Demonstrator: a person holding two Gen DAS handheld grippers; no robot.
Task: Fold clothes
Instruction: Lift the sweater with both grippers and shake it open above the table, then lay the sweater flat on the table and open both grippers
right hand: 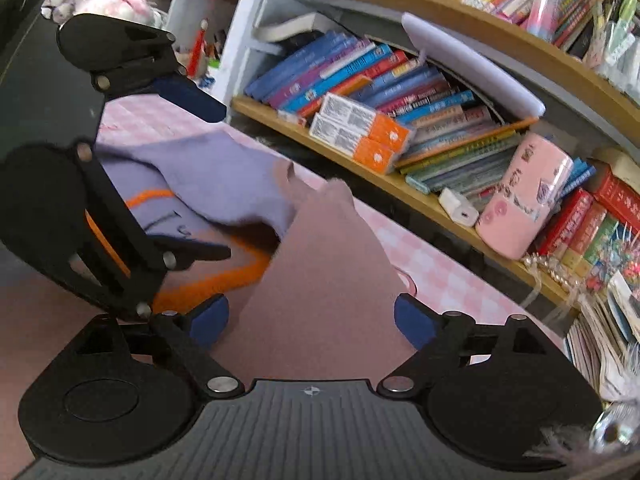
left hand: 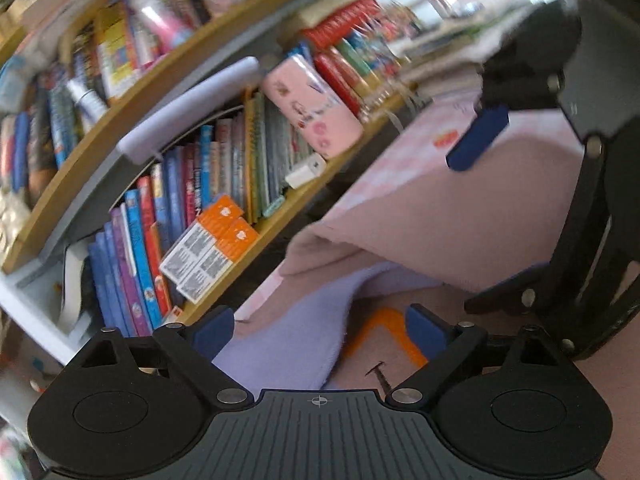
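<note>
A garment in mauve [right hand: 332, 280] and lavender [right hand: 216, 176] with an orange stripe [right hand: 224, 276] lies rumpled on a pink checked cover [right hand: 440, 276]. My right gripper [right hand: 312, 326] is open. A raised mauve flap stands between its blue pads without being pinched. My left gripper [left hand: 319, 332] is open too, over lavender cloth [left hand: 288, 332] and the orange stripe [left hand: 384, 320]. In the left wrist view the right gripper [left hand: 492, 212] hangs at the right, jaws wide apart around the mauve fold [left hand: 440, 232]. The left gripper [right hand: 196, 172] shows at the left of the right wrist view, also spread wide.
A curved wooden bookshelf [right hand: 400, 184] runs close behind the cover, packed with books [right hand: 360, 76]. Orange boxes [right hand: 360, 132], a pink case [right hand: 524, 204] and a white charger [right hand: 460, 206] sit on it. A plush toy [right hand: 116, 4] lies at the far left.
</note>
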